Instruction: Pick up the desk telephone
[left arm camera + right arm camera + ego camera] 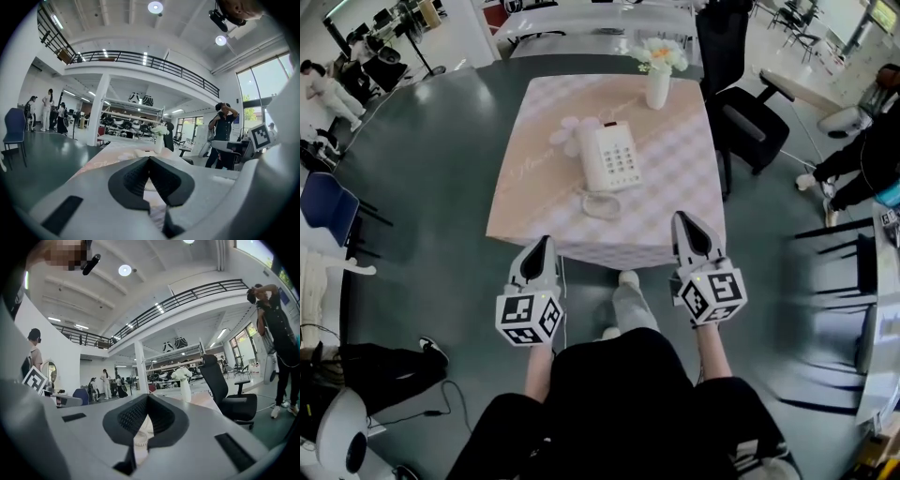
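The white desk telephone (609,157) lies on a small table with a pink checked cloth (675,178); its handset is on the left side and its coiled cord (600,202) lies in front of it. Both grippers hang short of the table's near edge, pointing toward it. My left gripper (547,243) is shut and empty, in front of the table's near left part. Level with the near right corner, my right gripper (682,219) is likewise shut and empty. In the left gripper view the closed jaws (150,160) hide the phone. The right gripper view shows the cord (139,439) through the closed gripper (147,397).
A white vase of flowers (658,82) stands at the table's far right, pale round things (566,137) left of the phone. A black office chair (742,105) stands right of the table, a blue chair (324,202) at far left. A person (862,155) stands at right.
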